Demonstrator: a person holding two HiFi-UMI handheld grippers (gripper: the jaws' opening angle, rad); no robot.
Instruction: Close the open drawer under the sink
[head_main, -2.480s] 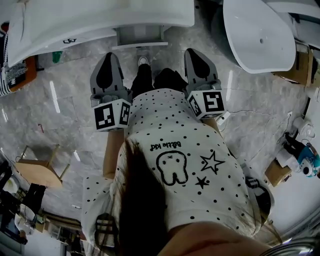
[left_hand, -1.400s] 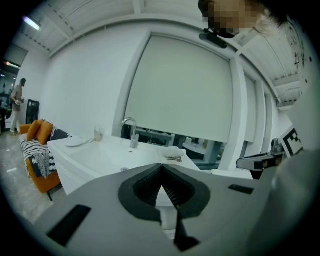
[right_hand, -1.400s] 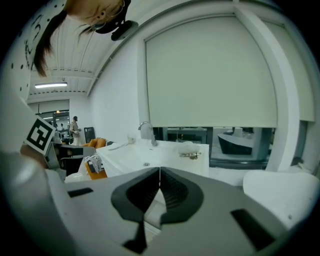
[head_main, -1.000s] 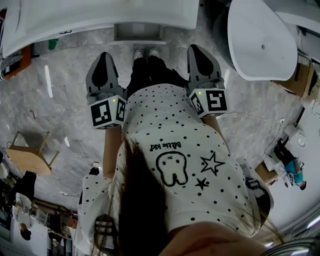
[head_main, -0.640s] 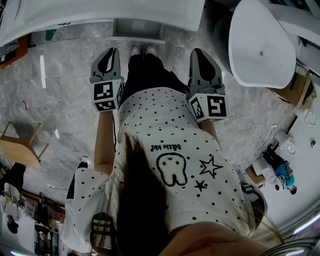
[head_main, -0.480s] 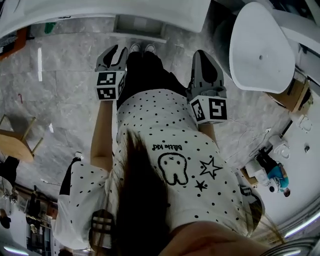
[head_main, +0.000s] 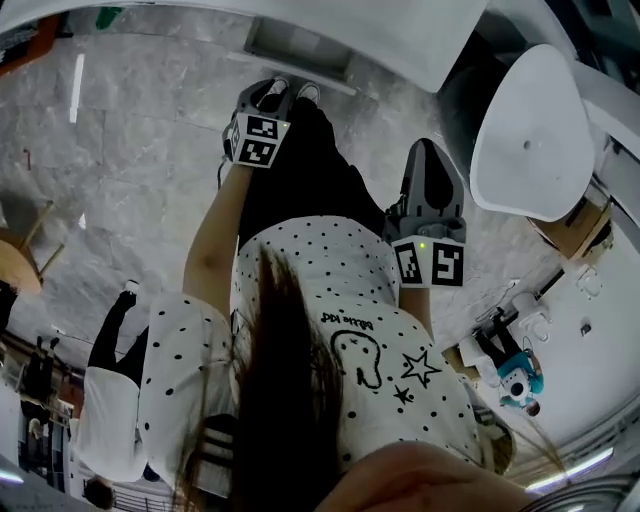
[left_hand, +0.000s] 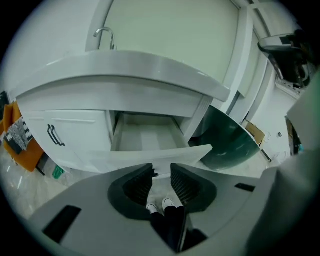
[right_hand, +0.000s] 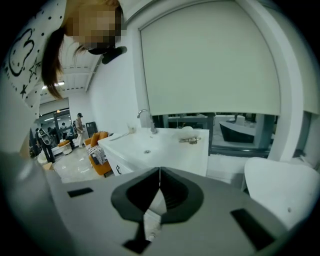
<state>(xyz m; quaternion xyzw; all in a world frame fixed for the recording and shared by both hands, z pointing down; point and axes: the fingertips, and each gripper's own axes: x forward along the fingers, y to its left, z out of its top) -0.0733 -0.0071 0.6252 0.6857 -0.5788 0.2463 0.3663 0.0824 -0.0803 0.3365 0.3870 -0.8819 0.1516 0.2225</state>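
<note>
Evidently the push remains: the drawer (left_hand: 150, 154) stands open under the sink (left_hand: 125, 67), just beyond the left gripper (left_hand: 161, 171), whose empty jaws have just been opening, probably not touching it; right gripper (right_hand: 159, 172) pinched together, empty.

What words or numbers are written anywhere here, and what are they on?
"little kid": on the shirt, upside down in the head view; the first letter is unclear.
Left cube and right cube: only black-and-white square patterns, no words.
Box at the right: too small to read any print.
Nothing else shows writing.
</note>
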